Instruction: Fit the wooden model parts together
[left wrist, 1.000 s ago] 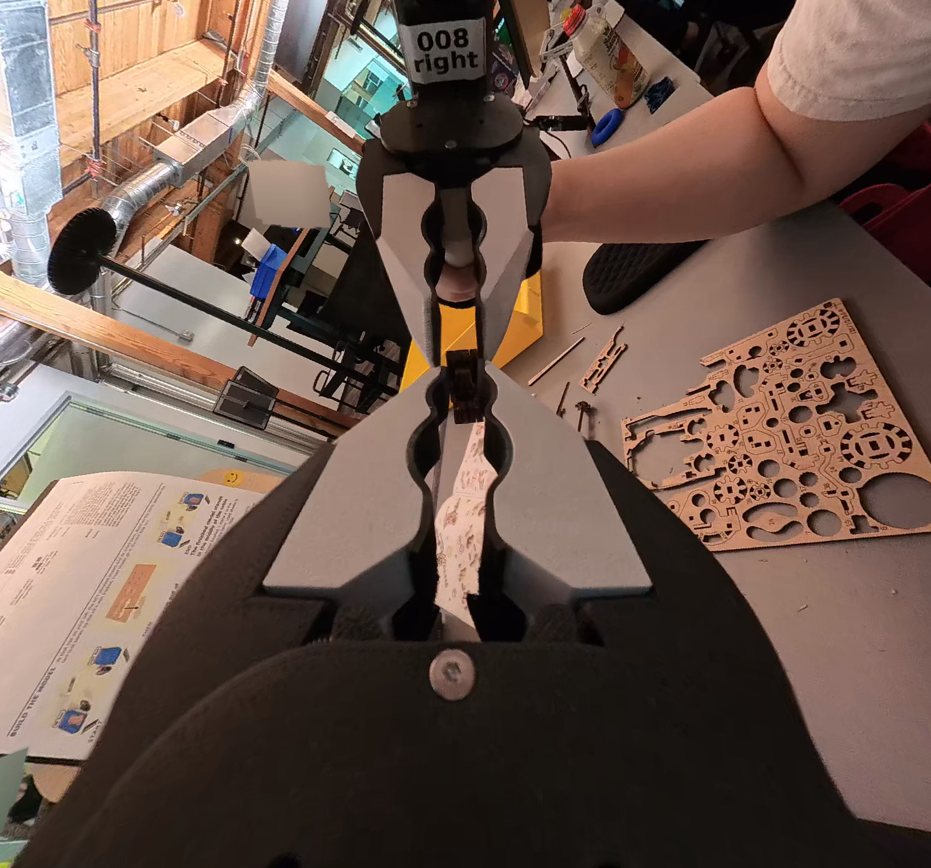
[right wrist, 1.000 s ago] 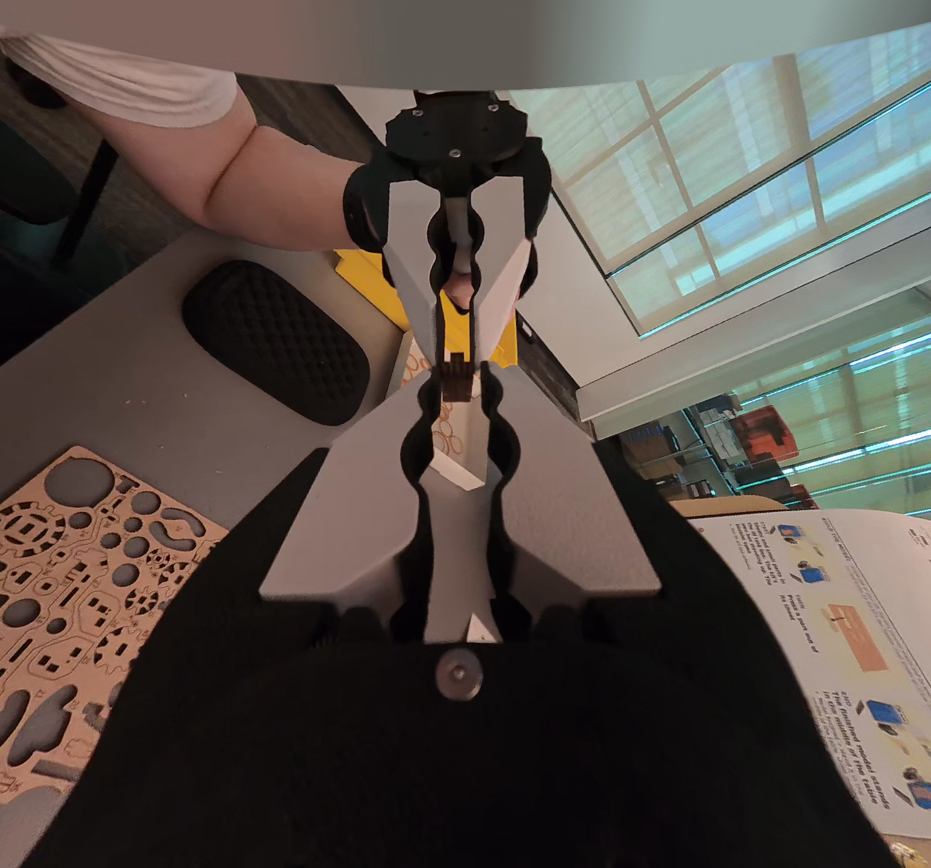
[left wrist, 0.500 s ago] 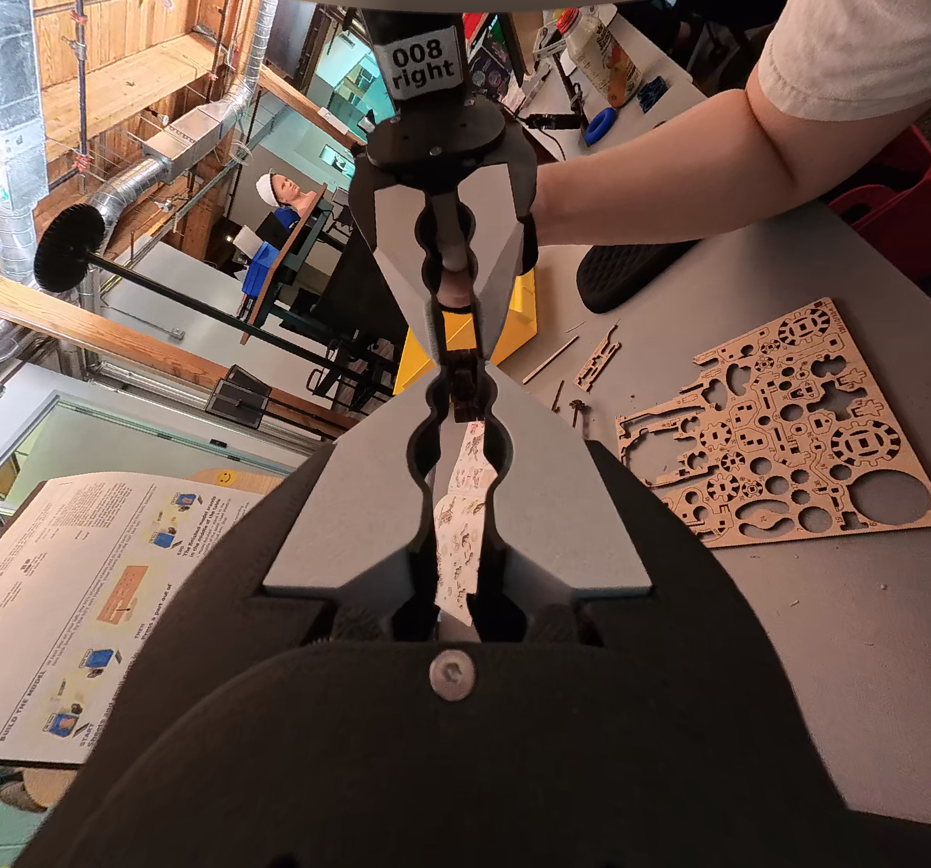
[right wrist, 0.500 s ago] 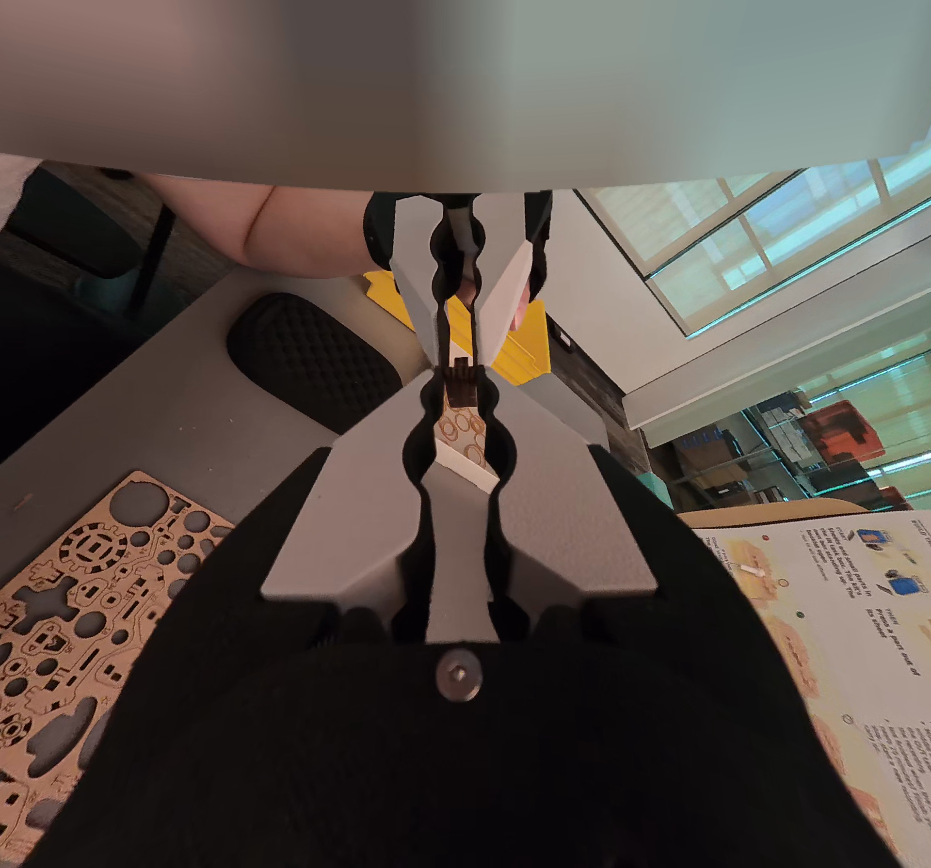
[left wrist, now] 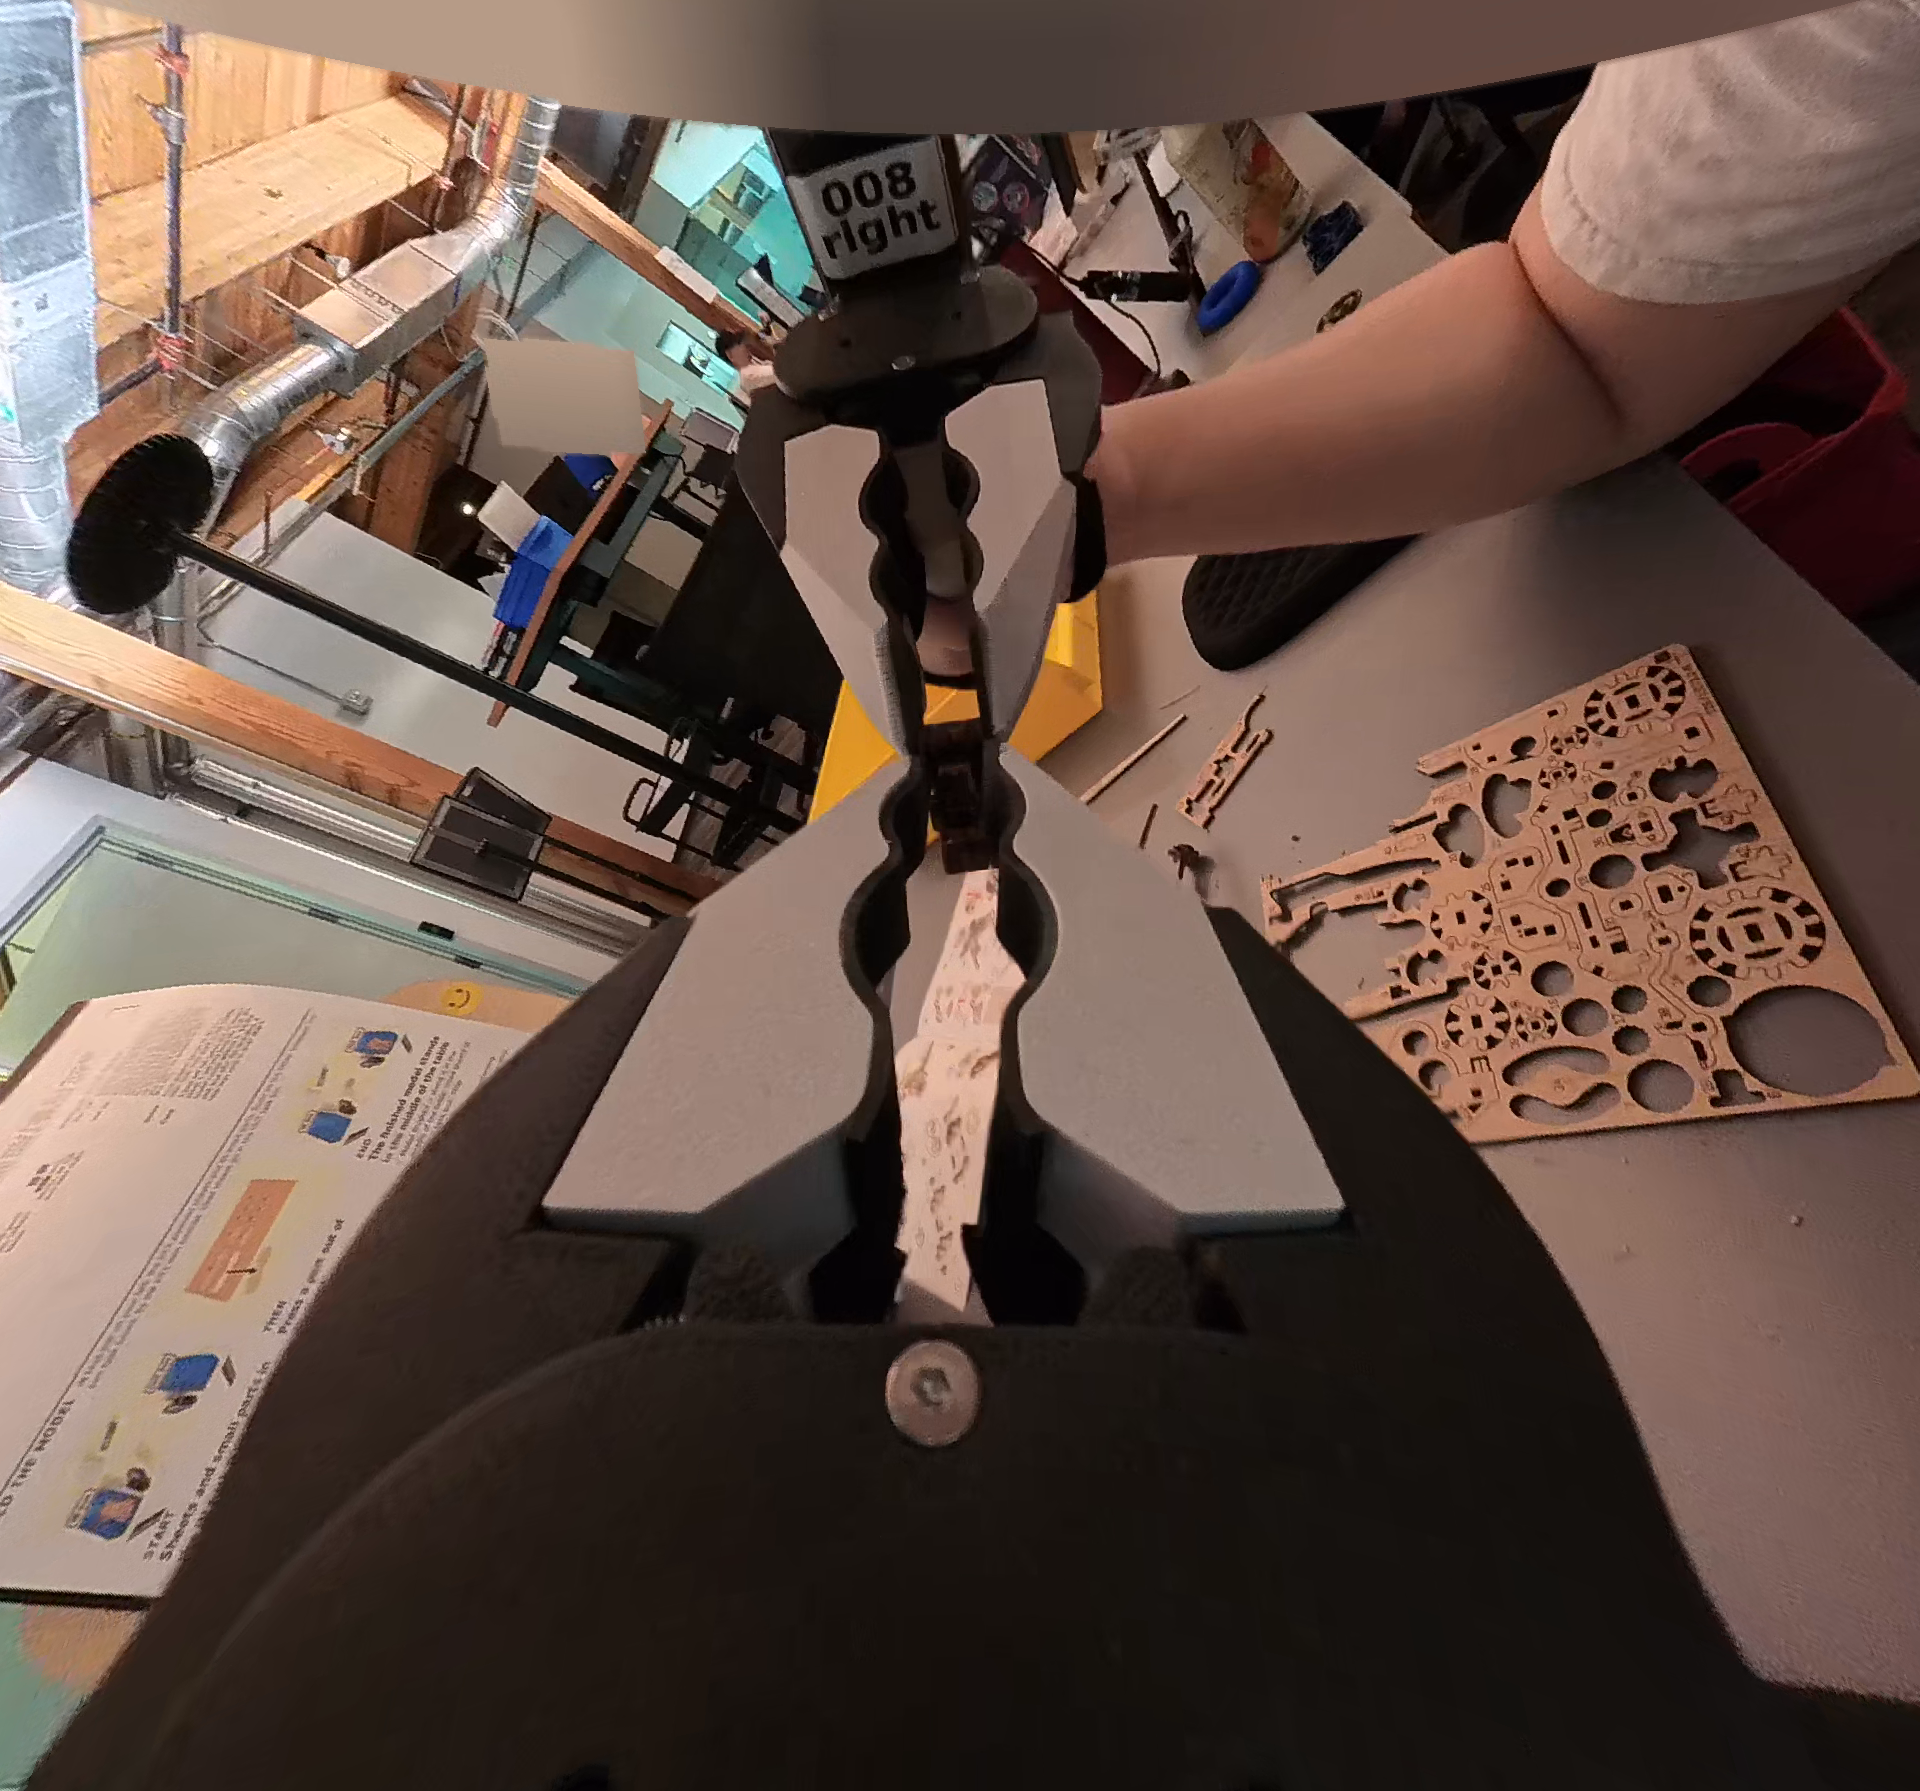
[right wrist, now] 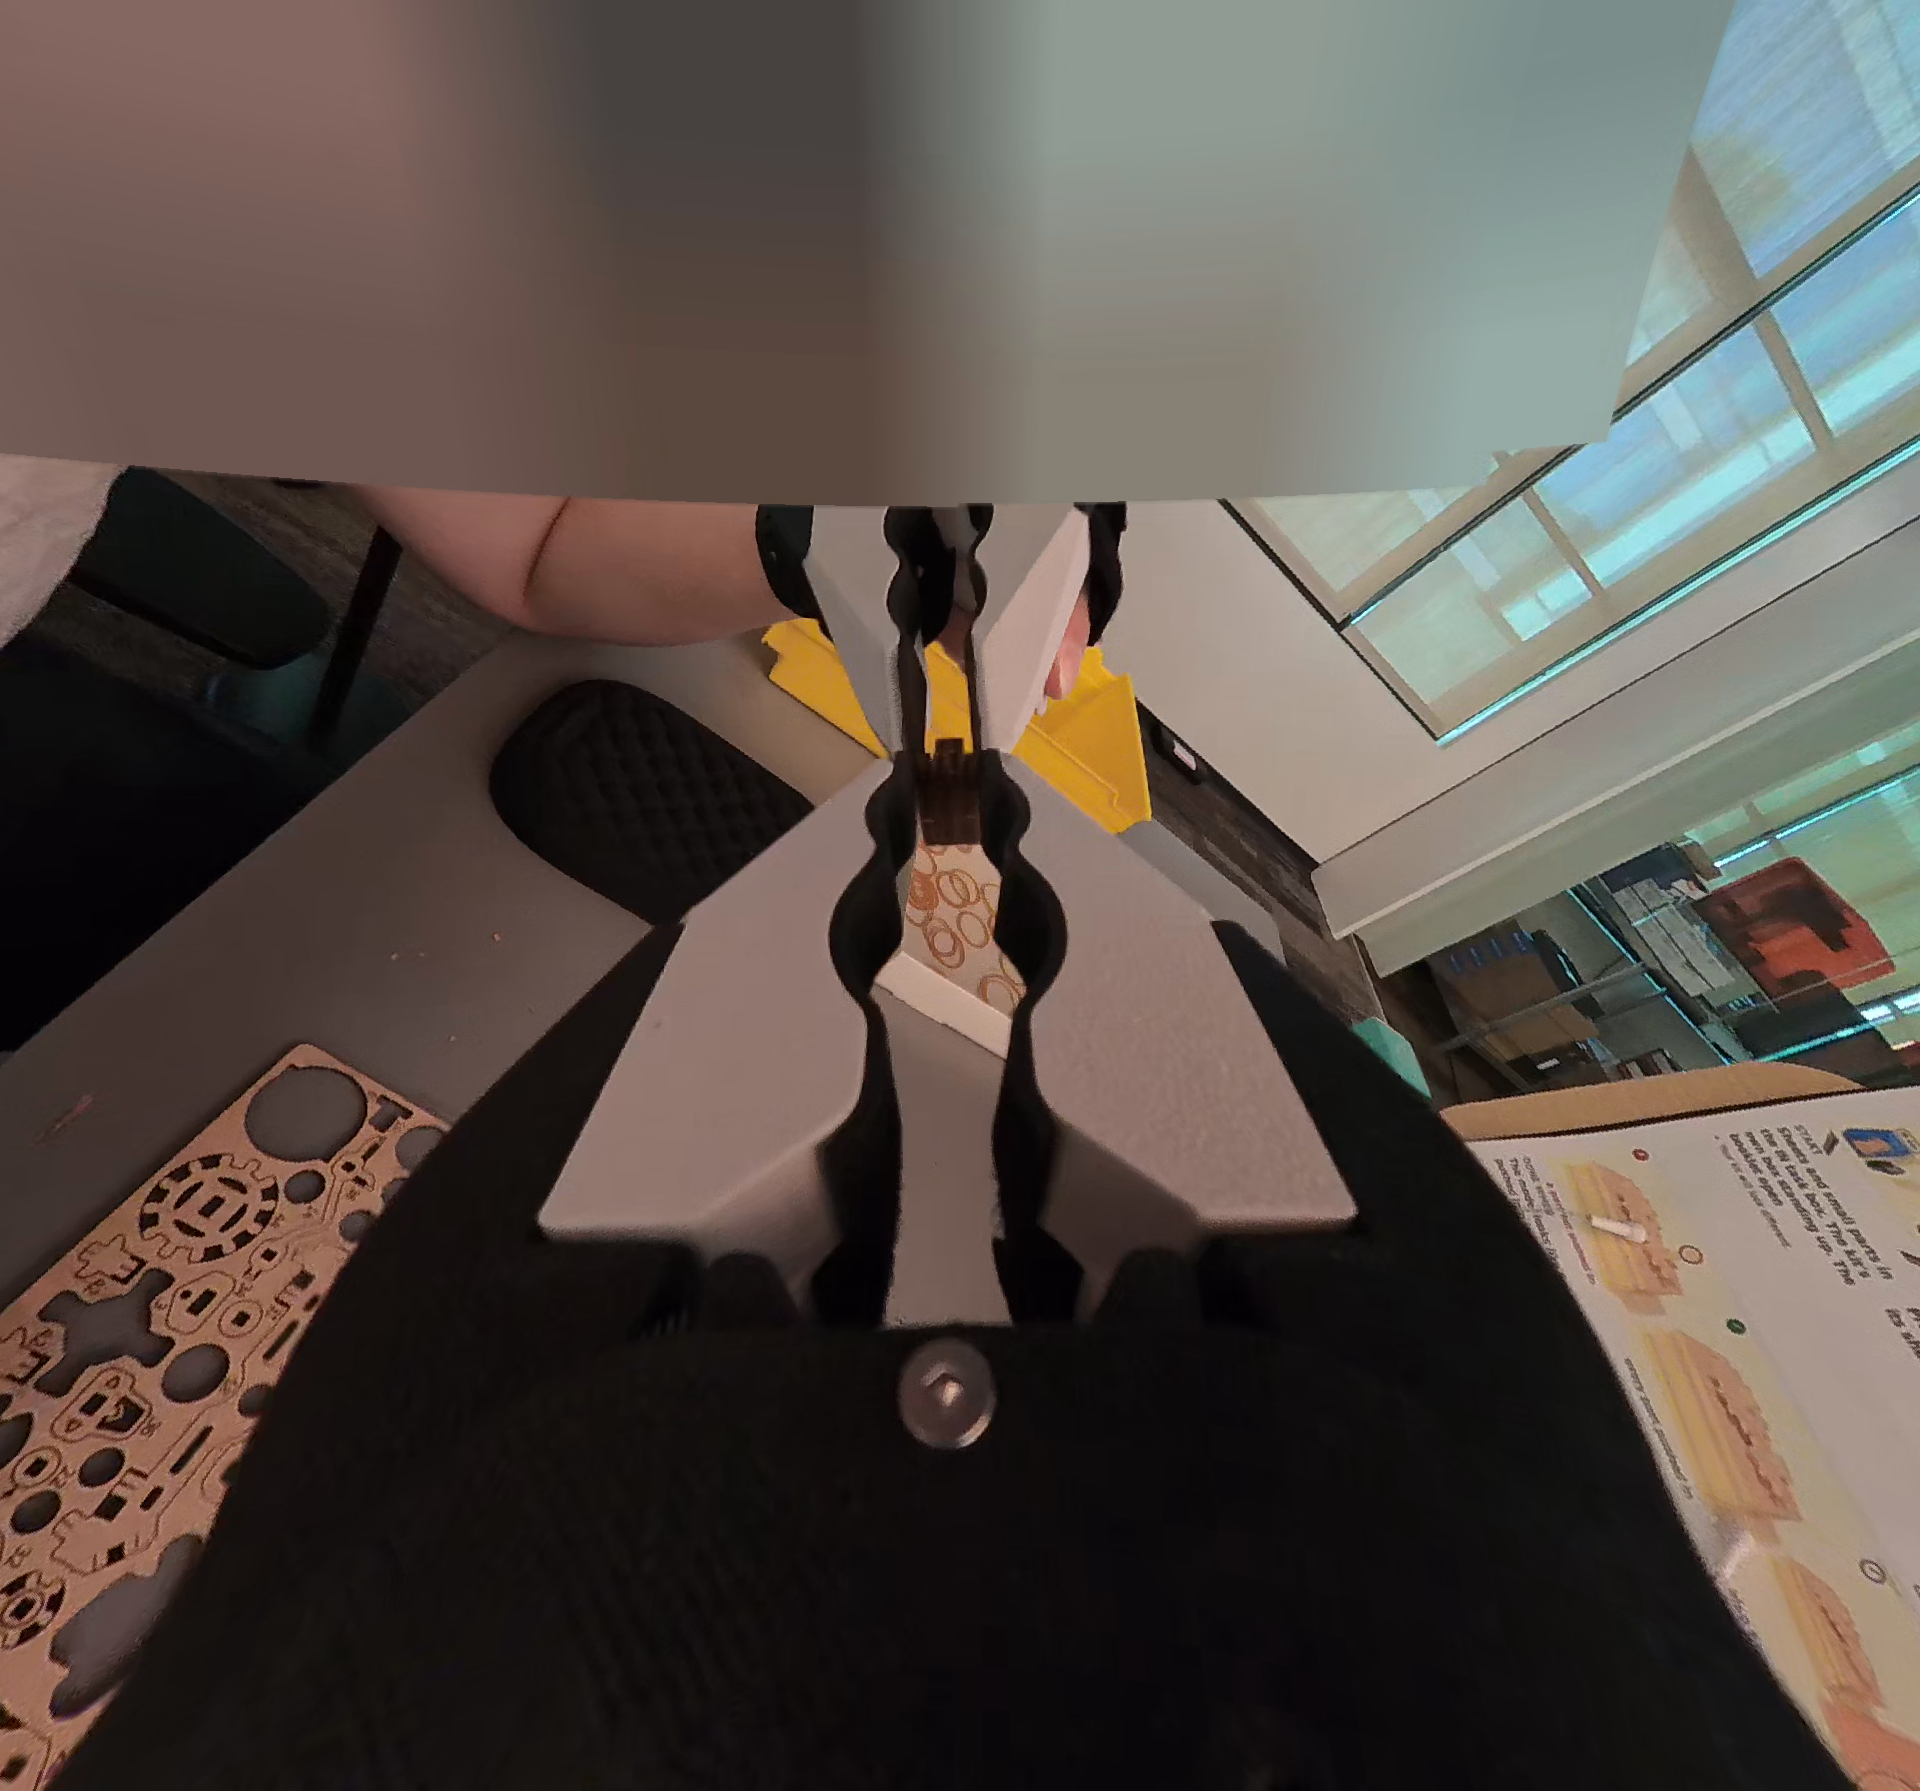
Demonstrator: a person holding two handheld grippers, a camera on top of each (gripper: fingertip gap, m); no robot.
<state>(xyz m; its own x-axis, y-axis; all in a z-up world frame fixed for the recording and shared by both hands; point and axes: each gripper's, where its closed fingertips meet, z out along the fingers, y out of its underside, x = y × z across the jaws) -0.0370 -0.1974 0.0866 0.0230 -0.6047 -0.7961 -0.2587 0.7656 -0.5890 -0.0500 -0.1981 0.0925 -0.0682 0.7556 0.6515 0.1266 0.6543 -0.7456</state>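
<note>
A: Item, hidden: the left gripper (left wrist: 951,785) and right gripper (right wrist: 940,775) meet tip to tip, each clenched on the small dark wooden part (left wrist: 954,796); its joint is too small to make out, and a blur cuts off the right gripper's far view.

B: Surroundings: punched wooden sheet (left wrist: 1621,920) right of the left gripper, instruction sheet (left wrist: 197,1211) to its left, yellow bin (right wrist: 1081,754) beyond the tips.

A: Orientation: the part's long axis runs along both grippers' fingers
</note>
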